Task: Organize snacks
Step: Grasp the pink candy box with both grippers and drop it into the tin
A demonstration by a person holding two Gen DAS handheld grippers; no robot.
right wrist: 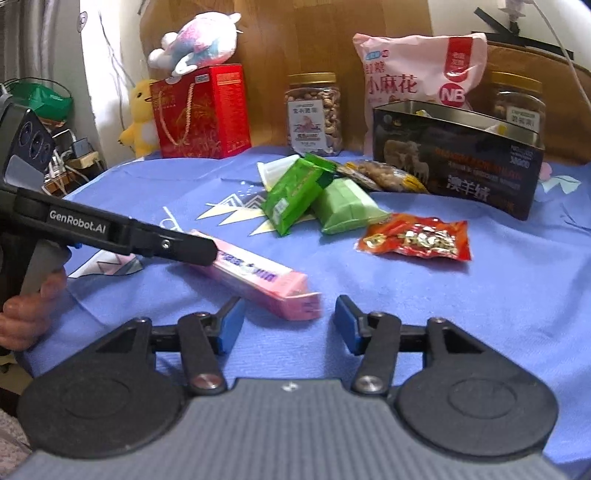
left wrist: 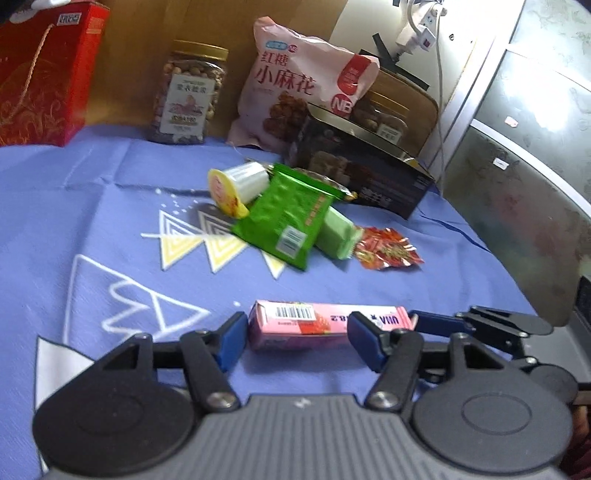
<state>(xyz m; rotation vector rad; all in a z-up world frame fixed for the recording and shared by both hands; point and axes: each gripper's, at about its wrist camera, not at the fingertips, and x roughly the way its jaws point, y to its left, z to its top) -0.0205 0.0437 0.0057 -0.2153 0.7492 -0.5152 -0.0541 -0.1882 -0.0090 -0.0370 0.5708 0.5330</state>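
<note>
Left wrist view shows the left gripper point(left wrist: 297, 341) gaping around the pink box point(left wrist: 325, 325) on the blue cloth point(left wrist: 92, 229); only the right view shows the right gripper point(right wrist: 286, 326) empty, spread wide, just beside it.

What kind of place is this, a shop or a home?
Probably a home: plush toys sit on a red gift box, snacks lie on a patterned blue tablecloth, and a power strip hangs on the wall.

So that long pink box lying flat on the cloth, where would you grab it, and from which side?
Grip the pink box across its narrow width near the middle, coming from above and in front. It lies flat on the blue tablecloth, long and slim, so only the short way fits between open fingers. The left gripper already lines up with it.
</note>
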